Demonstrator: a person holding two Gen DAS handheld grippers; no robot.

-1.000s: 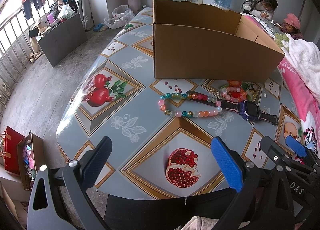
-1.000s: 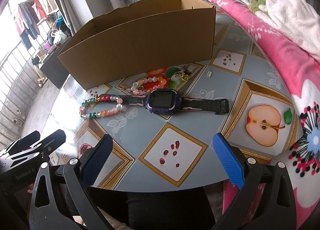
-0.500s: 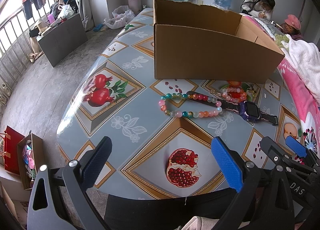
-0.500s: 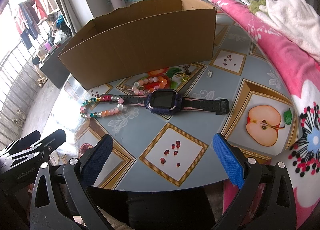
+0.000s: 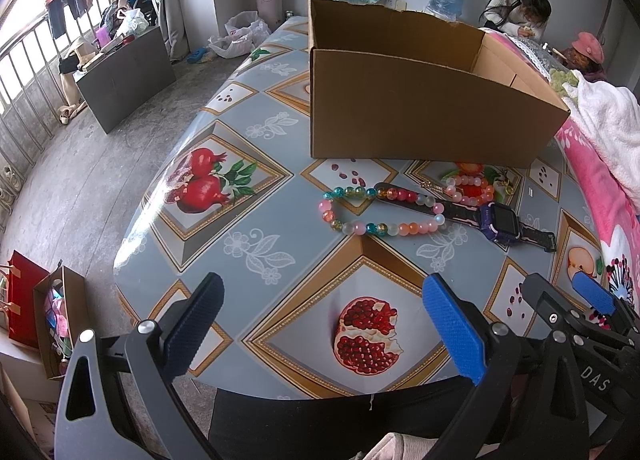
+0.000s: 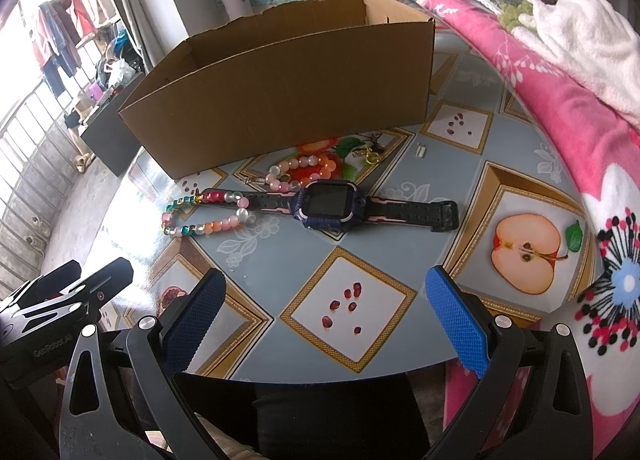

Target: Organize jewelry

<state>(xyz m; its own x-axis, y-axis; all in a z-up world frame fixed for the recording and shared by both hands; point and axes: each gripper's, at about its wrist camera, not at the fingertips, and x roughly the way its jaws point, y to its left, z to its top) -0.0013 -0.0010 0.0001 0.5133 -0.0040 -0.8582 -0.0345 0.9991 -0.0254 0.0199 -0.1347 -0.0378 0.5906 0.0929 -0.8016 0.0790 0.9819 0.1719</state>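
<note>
Two claws are held side by side at the near edge of the tabletop (image 5: 280,227), and both are released: the left claw (image 5: 320,324) is seen with its blue-padded fingers spread wide above a printed pomegranate, and nothing is gripped between them. The right claw (image 6: 326,308) is likewise spread and empty, poised over a tile printed with scattered seeds. In the left wrist view the right claw appears at the lower right edge; in the right wrist view the left claw is seen at the lower left.

Beyond the claws, the jewelry is laid out in a loose row across the middle of the patterned tablecloth. A multicoloured bead bracelet (image 5: 376,209) is placed on the left, its loop overlapping one strap end of a purple watch (image 6: 330,203), which is stretched flat with its dark screen facing up. Just behind the watch, a smaller pink and orange bead bracelet (image 6: 308,169) is found, with a small gold clasp (image 6: 372,155) near it. A tiny metal piece (image 6: 420,149) is set apart to the right; what it is cannot be told.

Farther back, an open cardboard box (image 5: 420,115) is stood on the tabletop, just behind the jewelry. Its inside, as far as it can be seen, is bare. A pink flowered blanket (image 6: 560,119) is draped along the right side, topped by a white fleece (image 6: 588,35).
</note>
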